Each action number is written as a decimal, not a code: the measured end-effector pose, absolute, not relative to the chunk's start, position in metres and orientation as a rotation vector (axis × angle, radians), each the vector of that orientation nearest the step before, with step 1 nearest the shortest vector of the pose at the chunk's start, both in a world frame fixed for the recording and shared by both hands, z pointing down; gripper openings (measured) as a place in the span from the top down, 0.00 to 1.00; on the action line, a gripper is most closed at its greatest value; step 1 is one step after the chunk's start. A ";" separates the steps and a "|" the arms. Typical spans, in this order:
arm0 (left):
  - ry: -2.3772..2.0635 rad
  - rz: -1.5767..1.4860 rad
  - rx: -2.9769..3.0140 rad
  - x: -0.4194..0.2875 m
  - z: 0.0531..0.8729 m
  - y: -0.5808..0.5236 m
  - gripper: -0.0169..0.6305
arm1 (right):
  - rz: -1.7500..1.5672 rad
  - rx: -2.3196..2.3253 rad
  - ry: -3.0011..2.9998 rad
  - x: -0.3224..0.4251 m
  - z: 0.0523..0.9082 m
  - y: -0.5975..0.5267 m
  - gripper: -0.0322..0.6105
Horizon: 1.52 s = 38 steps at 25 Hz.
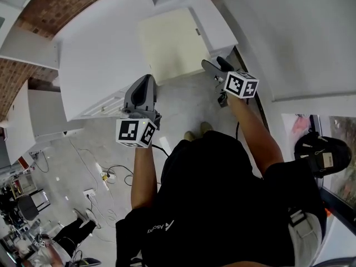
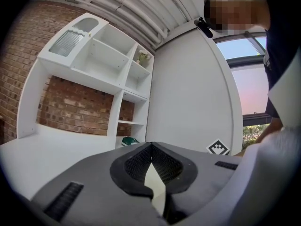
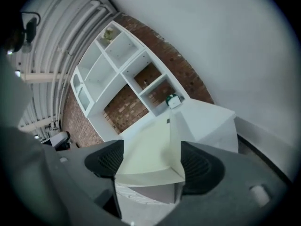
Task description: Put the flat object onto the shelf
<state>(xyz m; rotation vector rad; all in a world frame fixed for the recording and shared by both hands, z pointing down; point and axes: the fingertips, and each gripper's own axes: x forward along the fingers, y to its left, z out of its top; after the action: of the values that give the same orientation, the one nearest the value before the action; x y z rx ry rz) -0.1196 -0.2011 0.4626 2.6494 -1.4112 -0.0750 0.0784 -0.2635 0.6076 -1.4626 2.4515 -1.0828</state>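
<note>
**A:** Is the flat thing up on the shelf unit point(image 2: 101, 60) yet?

**B:** No. The cream board point(image 3: 150, 145) lies flat on the low white cabinet point(image 3: 211, 126), and nothing grips it.

**A:** And the claws?

**B:** The right gripper point(image 3: 150, 160) has its jaws wide apart, pointed at the board's near corner. The left gripper point(image 2: 150, 147) is pinched together and empty.

**A:** So which step is this?

**B:** The reach for pick-up, I'd say. Next, the open jaws need to slide over that thin edge and clamp.
</note>
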 end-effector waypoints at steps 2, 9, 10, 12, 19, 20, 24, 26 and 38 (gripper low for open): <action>-1.421 -0.060 2.635 -0.123 0.469 -0.205 0.98 | -1.174 -1.457 2.394 0.079 0.624 -0.267 0.36; -1.446 -0.023 2.590 -0.130 0.484 -0.212 0.98 | -1.471 -1.332 2.120 0.076 0.669 -0.275 0.29; -1.449 -0.018 2.586 -0.131 0.485 -0.212 0.98 | -1.505 -1.301 2.081 0.075 0.674 -0.276 0.28; -1.457 -0.007 2.578 -0.131 0.488 -0.212 0.98 | -1.559 -1.229 2.008 0.069 0.679 -0.277 0.28; -1.496 0.018 2.548 -0.139 0.492 -0.207 0.98 | -1.639 -1.041 1.823 0.046 0.685 -0.286 0.28; -1.502 0.022 2.545 -0.141 0.492 -0.206 0.98 | -1.642 -1.023 1.807 0.042 0.685 -0.288 0.28; -1.529 0.030 2.526 -0.148 0.493 -0.203 0.98 | -1.634 -0.956 1.747 0.030 0.684 -0.294 0.28; -1.538 0.032 2.517 -0.152 0.493 -0.202 0.98 | -1.625 -0.926 1.702 0.026 0.681 -0.298 0.29; -1.543 0.032 2.502 -0.161 0.494 -0.195 0.98 | -1.623 -0.922 1.585 0.024 0.677 -0.297 0.54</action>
<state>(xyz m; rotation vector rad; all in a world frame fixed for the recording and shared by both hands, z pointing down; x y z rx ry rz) -0.1611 -0.1954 0.4935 2.5025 -1.5427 0.0320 0.0245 -0.2971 0.6765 -0.9223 1.5854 -1.6228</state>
